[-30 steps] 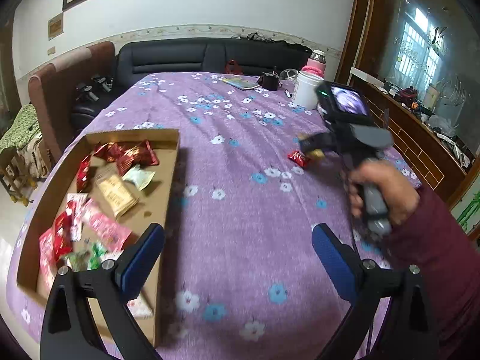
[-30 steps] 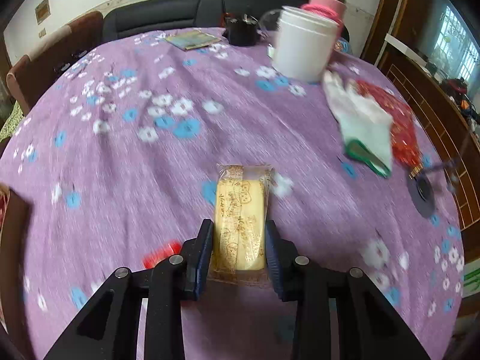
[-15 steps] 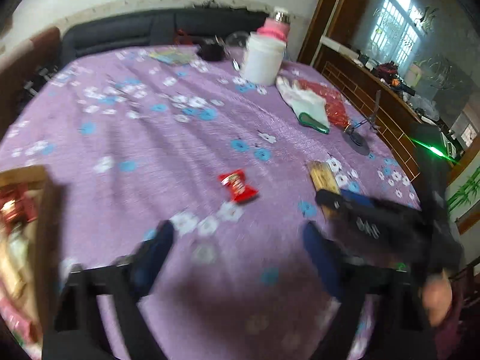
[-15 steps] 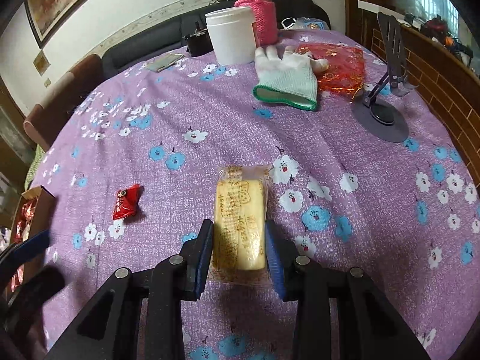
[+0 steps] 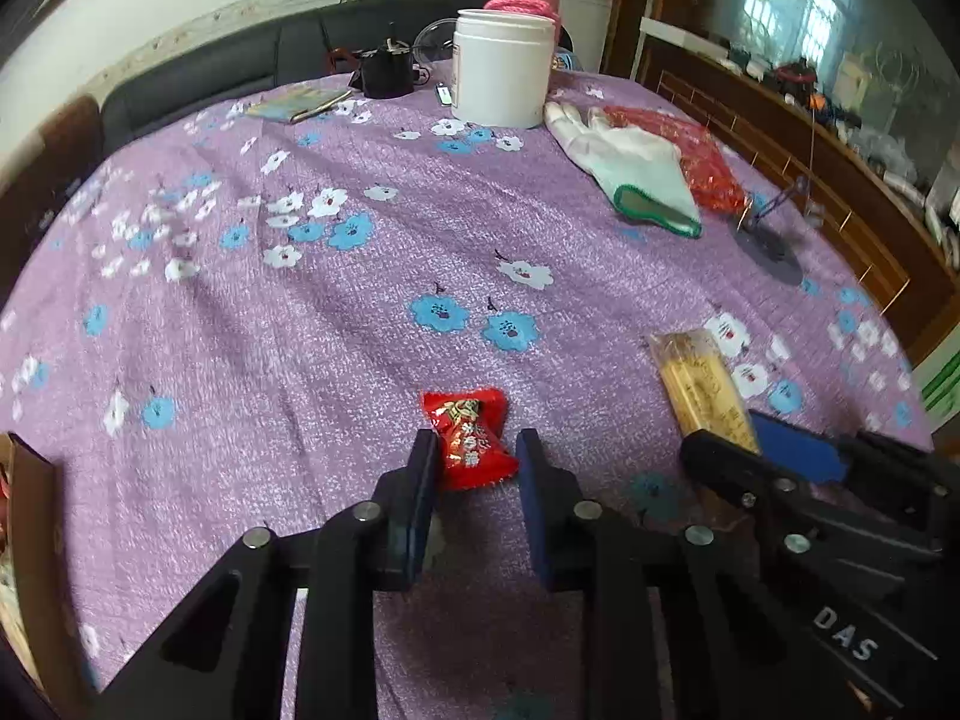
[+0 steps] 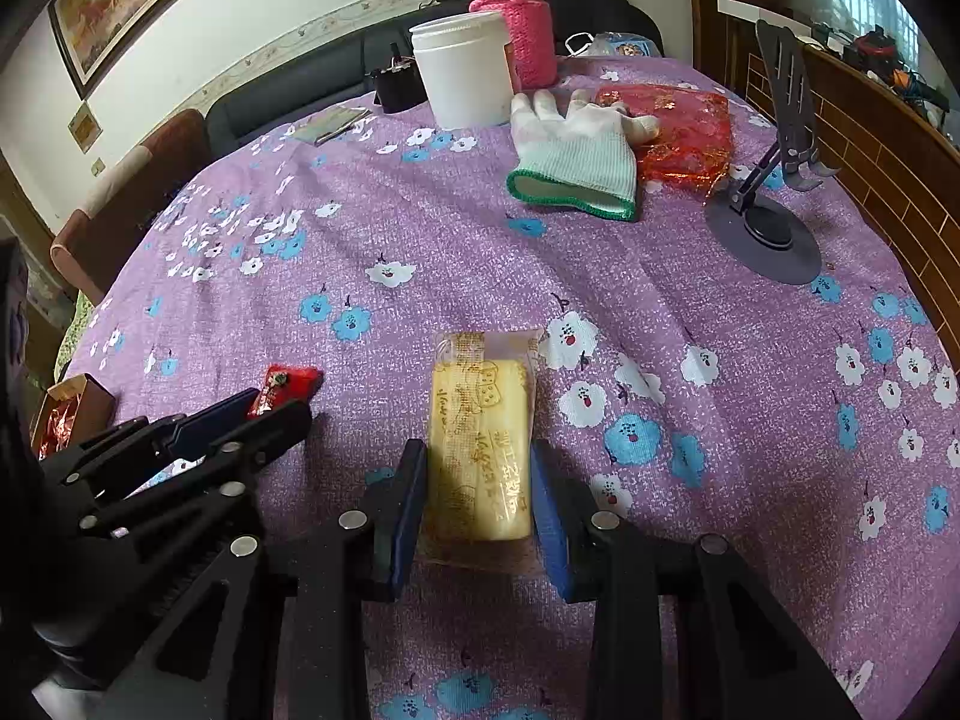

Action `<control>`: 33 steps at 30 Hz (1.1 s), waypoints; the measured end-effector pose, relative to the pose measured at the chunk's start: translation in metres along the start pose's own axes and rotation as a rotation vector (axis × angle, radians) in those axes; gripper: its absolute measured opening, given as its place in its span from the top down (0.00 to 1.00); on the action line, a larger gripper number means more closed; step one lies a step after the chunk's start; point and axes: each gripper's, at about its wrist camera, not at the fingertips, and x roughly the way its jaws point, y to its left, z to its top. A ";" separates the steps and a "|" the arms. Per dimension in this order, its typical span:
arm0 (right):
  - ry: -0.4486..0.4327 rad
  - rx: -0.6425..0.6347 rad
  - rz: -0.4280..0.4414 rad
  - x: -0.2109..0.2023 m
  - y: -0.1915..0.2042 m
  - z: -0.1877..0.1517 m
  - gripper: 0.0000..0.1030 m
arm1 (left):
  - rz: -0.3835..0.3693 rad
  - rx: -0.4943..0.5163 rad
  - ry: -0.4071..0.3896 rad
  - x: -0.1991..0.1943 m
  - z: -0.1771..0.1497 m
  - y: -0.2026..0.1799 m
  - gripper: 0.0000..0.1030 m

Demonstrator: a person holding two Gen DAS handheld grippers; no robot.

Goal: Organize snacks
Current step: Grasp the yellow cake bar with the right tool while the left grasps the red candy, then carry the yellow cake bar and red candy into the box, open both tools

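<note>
Glossy red candy wrapper (image 5: 471,439); matt cloth tablecloth (image 5: 360,360).

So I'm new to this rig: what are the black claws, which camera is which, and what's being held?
Each picture comes from a camera on a hand-held gripper, looking along its fingers. In the left view, the left gripper is closing around a red candy on the purple tablecloth. In the right view, the right gripper grips a yellow wrapped cake. Further back lie a white glove, a white jar and a phone stand. The cardboard box sits at the table's left edge.
</note>
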 end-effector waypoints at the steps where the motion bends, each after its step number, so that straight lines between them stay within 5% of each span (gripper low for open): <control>1: -0.001 0.002 0.002 0.000 -0.001 0.000 0.65 | 0.005 -0.008 -0.011 -0.004 0.000 0.003 0.79; 7: -0.012 0.030 0.052 -0.001 -0.005 0.000 0.66 | -0.015 -0.060 -0.055 -0.039 -0.012 0.022 0.79; 11: 0.024 0.121 0.317 0.001 -0.014 0.000 0.66 | -0.070 -0.117 -0.095 -0.080 -0.039 0.036 0.79; 13: 0.027 0.132 0.369 0.001 -0.013 -0.001 0.65 | -0.097 -0.149 -0.111 -0.099 -0.057 0.044 0.79; 23: -0.033 0.062 0.319 -0.008 0.008 -0.015 0.65 | 0.007 -0.385 -0.215 -0.192 -0.157 0.146 0.79; 33: -0.043 -0.097 0.238 -0.025 0.068 -0.045 0.65 | 0.092 -0.594 -0.229 -0.223 -0.233 0.240 0.79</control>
